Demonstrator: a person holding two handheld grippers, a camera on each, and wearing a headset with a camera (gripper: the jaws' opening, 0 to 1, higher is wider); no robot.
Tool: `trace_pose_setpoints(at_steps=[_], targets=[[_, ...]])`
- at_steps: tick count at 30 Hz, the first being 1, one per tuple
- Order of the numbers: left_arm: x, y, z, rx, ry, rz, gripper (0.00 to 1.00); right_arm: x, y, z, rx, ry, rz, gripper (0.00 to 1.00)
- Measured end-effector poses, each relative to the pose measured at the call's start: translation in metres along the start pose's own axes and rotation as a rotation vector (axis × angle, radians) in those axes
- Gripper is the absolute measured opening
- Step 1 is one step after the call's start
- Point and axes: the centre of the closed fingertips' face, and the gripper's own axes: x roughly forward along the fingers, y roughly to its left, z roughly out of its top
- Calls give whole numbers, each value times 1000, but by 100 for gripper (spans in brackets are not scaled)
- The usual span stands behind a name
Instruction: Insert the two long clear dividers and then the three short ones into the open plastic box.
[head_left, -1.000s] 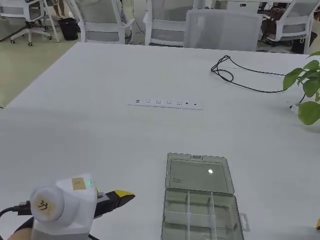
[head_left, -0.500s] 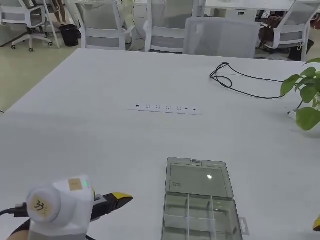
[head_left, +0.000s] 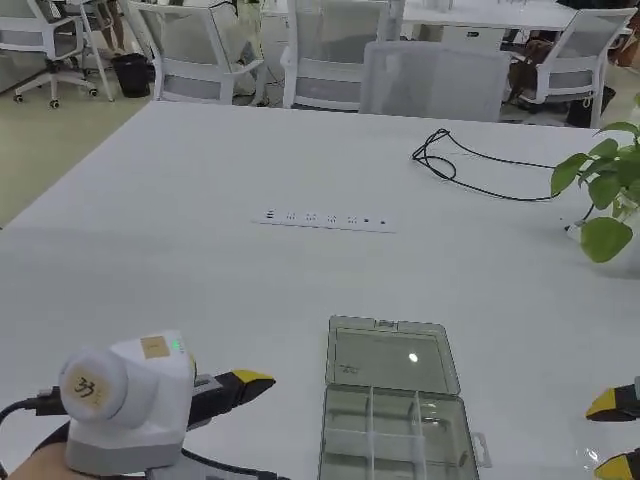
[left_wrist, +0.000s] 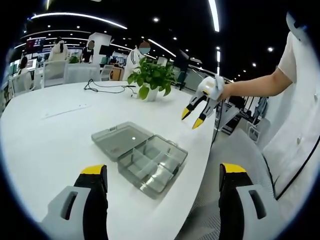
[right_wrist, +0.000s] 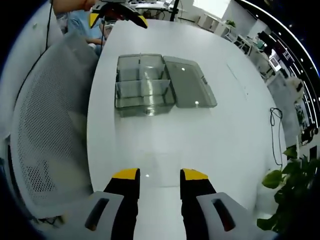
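Two grippers unloaded, one open box with partitions seated

**Head view.** The plastic box (head_left: 392, 440) lies near the front edge of the tabletop (head_left: 180, 230). Its lid (head_left: 392, 358) is folded flat on the far side, so the base is open from above. Clear dividers (head_left: 371, 420) stand inside and split the base into small compartments; how many are long and how many short cannot be told. The left gripper (head_left: 238, 386) hovers low to the left of the box and the right gripper (head_left: 612, 435) sits at the right edge, both well apart from it. Beyond them are a power strip (head_left: 325, 219), a cable (head_left: 450, 158) and a plant (head_left: 598, 200).

**Left gripper view.** Its own jaws are spread wide with nothing between them. The box sits ahead on the tabletop, its compartments holding nothing beyond their partitions. The right gripper is held up in the air past the box, jaws parted and carrying nothing.

**Right gripper view.** Its own jaws stand a modest gap apart, unloaded, above bare tabletop. The box lies ahead with the lid to one side. A mesh chair (right_wrist: 45, 135) stands beside the tabletop edge.

**Judgement.** Both grippers flank the box unloaded, most likely because the dividers are seated and the insertion is at or near its end.
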Motion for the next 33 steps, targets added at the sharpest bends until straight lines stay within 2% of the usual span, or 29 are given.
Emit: trace_pose_setpoints(at_steps=[9,14,17,23,28,31,33], targets=[[7,-9,22,-67,-59,-11,90,-19,5,52,-21,-84,-44,33],[15,-20,31,-145,-82,-40,83,-28,15,80,-49,-120,-51,33],[20,-27,37,-187,-100,-68,78,-32,20,92,-62,-131,-54,33],[31,-41,44,-221,-109,-103,74,-37,32,111,-107,-140,-54,33],[38,-50,48,-268,-113,-133,68,-41,38,122,-130,-144,-61,33],[44,-54,47,-329,-100,-144,65,-42,44,130,-145,-146,-62,33],[45,-56,49,-333,-110,-151,61,-42,47,133,-145,-147,-61,33]])
